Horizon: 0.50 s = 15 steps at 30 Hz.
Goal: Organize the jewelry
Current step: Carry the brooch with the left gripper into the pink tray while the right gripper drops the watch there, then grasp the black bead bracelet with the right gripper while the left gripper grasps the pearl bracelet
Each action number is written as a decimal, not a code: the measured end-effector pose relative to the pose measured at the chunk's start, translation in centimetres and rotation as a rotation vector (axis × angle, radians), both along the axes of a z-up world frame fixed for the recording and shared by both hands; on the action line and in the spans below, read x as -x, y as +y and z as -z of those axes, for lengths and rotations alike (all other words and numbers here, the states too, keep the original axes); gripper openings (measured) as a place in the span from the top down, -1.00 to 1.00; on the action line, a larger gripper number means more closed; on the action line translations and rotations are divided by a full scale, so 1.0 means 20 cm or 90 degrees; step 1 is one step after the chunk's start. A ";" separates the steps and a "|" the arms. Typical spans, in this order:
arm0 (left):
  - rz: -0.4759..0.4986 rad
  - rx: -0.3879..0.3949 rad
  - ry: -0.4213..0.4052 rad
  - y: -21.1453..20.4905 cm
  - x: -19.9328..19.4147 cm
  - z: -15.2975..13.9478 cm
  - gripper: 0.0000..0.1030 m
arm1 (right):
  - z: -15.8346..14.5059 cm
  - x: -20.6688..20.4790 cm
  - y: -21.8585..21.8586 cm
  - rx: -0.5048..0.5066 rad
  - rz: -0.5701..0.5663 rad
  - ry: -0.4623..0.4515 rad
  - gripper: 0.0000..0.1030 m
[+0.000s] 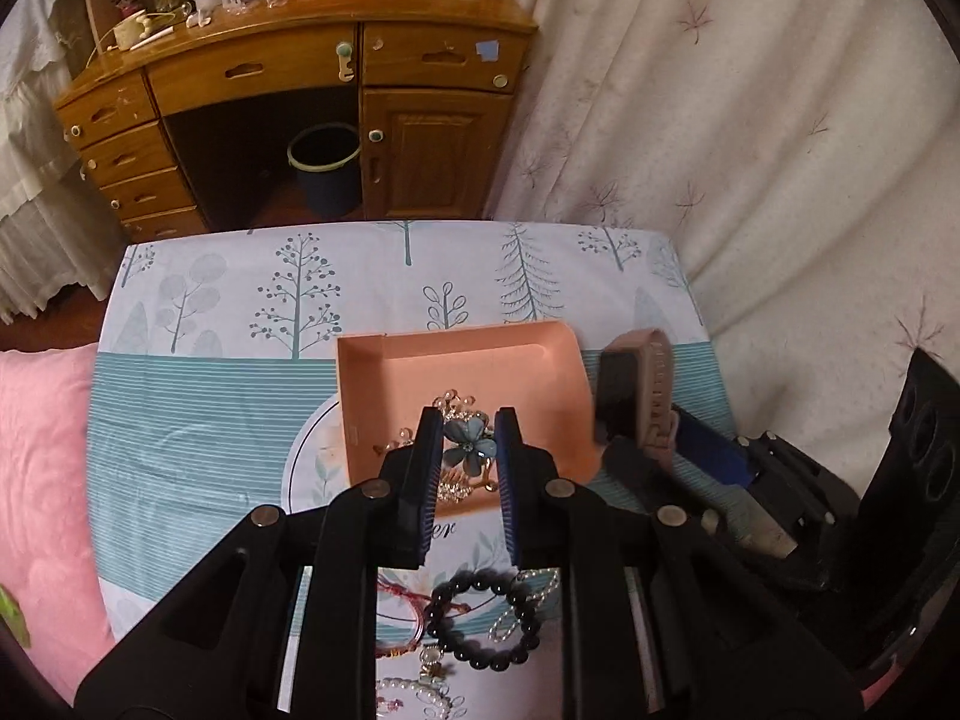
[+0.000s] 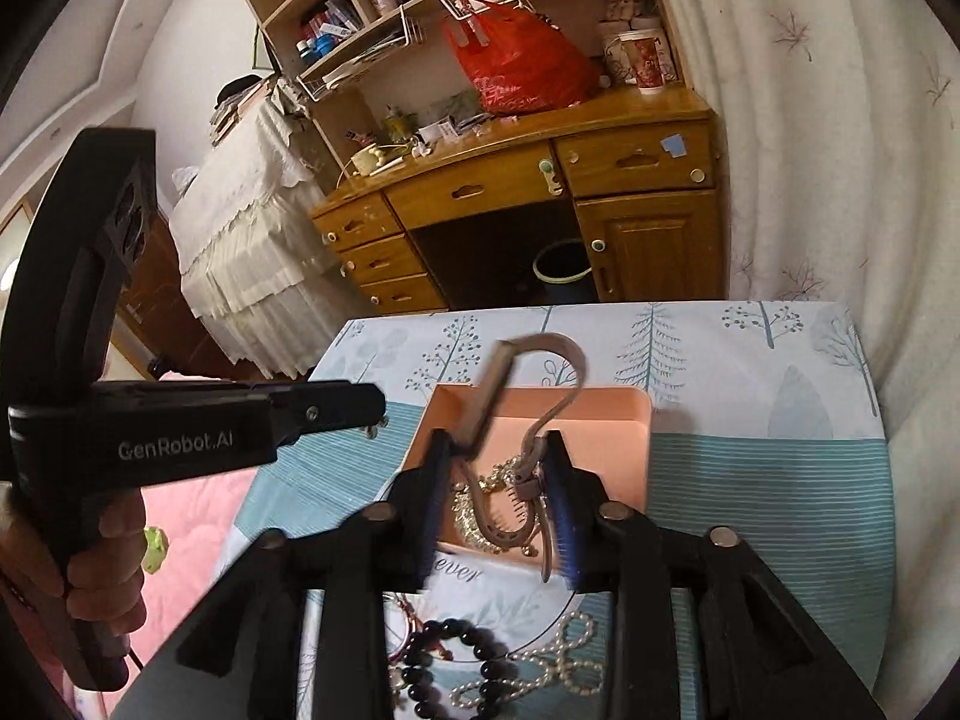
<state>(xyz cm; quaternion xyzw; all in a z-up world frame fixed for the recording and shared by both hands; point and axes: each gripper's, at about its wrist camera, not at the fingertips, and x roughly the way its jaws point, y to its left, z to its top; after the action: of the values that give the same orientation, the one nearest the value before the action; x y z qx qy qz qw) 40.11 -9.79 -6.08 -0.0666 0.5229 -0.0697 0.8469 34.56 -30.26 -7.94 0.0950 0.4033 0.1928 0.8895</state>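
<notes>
My left gripper (image 1: 469,417) is shut on a blue flower brooch (image 1: 468,447) with gold and rhinestone trim, held above the near part of the pink tray (image 1: 384,372). My right gripper (image 2: 497,441) stands open over the same tray (image 2: 624,420). A watch with a dark face and a brownish strap (image 2: 498,384) hangs loosely between its jaws, blurred, its buckle end near the right pad. In the left wrist view the watch (image 1: 636,384) shows beside the tray's right wall. Gold and pearl pieces (image 2: 480,516) lie in the tray.
A black bead bracelet (image 1: 480,618), a red string bracelet (image 1: 402,606) and pearl strands (image 2: 540,660) lie on the tree-print cloth near me. A pink blanket (image 1: 42,480) is on the left, a wooden desk (image 1: 300,60) behind, and a curtain (image 1: 750,150) on the right.
</notes>
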 end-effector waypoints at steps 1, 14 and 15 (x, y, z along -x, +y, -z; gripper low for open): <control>0.000 -0.005 0.010 0.00 -0.02 0.01 0.67 | 0.02 -0.02 -0.01 0.002 0.002 0.007 -0.30; -0.070 -0.025 0.047 0.19 0.14 0.13 0.06 | 0.11 0.10 -0.10 0.020 0.043 0.045 -0.31; -0.077 -0.025 0.048 0.21 0.17 0.13 0.06 | 0.11 0.13 -0.12 0.018 0.049 0.050 -0.31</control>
<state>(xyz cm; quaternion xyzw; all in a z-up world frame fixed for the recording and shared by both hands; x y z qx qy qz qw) 36.66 -5.63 -8.73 -0.0842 0.5510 -0.0059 0.8302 31.96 -32.59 -10.09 0.1054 0.4368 0.1492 0.8808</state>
